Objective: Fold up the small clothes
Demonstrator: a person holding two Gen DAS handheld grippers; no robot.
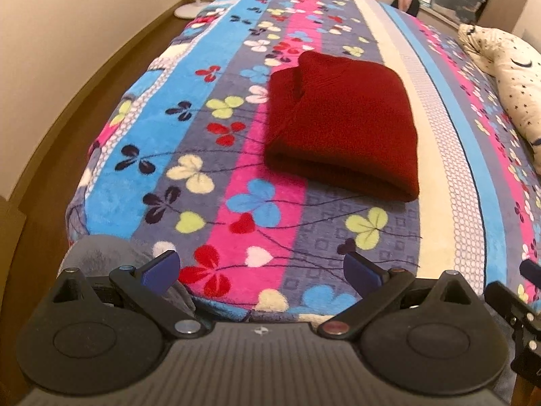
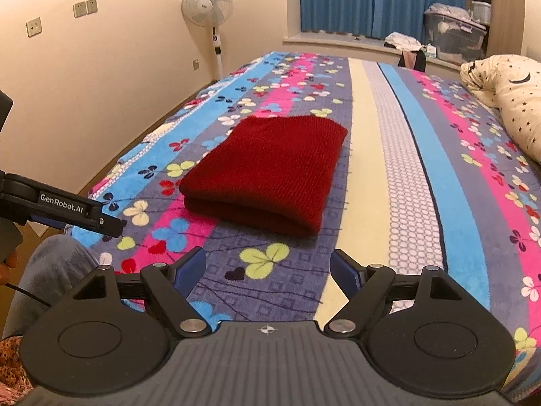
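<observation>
A dark red knitted garment (image 1: pixel 341 125) lies folded into a thick rectangle on the flowered striped blanket (image 1: pixel 209 155) of the bed. It also shows in the right wrist view (image 2: pixel 267 169). My left gripper (image 1: pixel 262 267) is open and empty, held back near the bed's front edge, apart from the garment. My right gripper (image 2: pixel 268 269) is open and empty too, a little in front of the garment's near fold. The left gripper's side shows at the left edge of the right wrist view (image 2: pixel 77 209).
A cream star-print pillow (image 2: pixel 510 101) lies at the bed's right. A standing fan (image 2: pixel 208 6) is by the far left wall. Blue curtains (image 2: pixel 372 0) and storage boxes (image 2: pixel 453 37) stand beyond the bed. Brown floor (image 1: pixel 77 77) runs along the bed's left side.
</observation>
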